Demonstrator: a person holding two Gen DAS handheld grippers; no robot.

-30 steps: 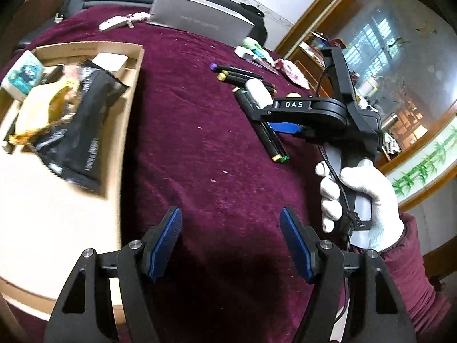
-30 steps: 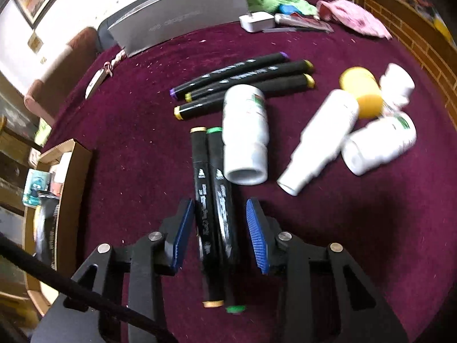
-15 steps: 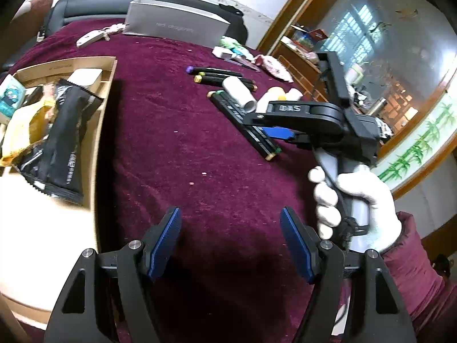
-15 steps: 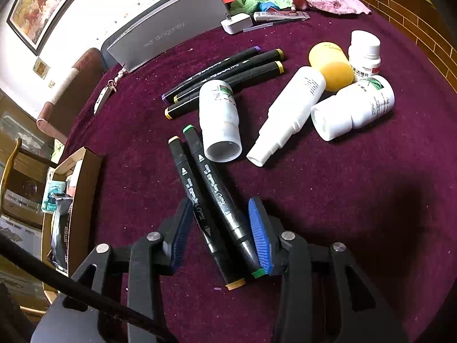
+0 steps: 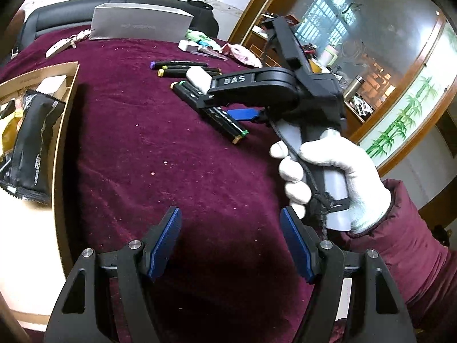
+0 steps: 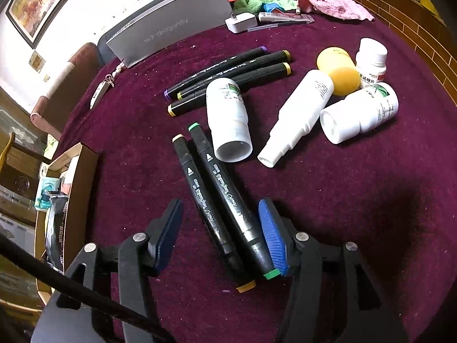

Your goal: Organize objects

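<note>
Left wrist view: the left claw (image 5: 230,241) hangs with its blue pads wide apart and nothing between them, only the dark red tabletop (image 5: 160,148) under it. Ahead and to its right, a gloved hand (image 5: 337,177) holds the right claw (image 5: 242,113) low over two markers; from here only one blue pad shows, the rest hidden under the black body. To the left sits a cardboard box (image 5: 67,131) with a black packet (image 5: 31,143) in it; the box runs off the edge of the picture, so its other contents are hard to make out.

Right wrist view: the right claw (image 6: 221,235) has just been opening. The green-capped marker (image 6: 228,197) and the tan-capped marker (image 6: 205,203) lie side by side on the cloth between its pads, the green one close against the right pad, with a clear gap at the left pad. Just beyond them lie a white bottle (image 6: 228,120) and a spray bottle (image 6: 297,117).

The risk, as I see it: two round markers taken together could slip past each other, or one could roll free, because they sit off-centre. The near ends of both markers are partly hidden by the claw's frame.
</note>
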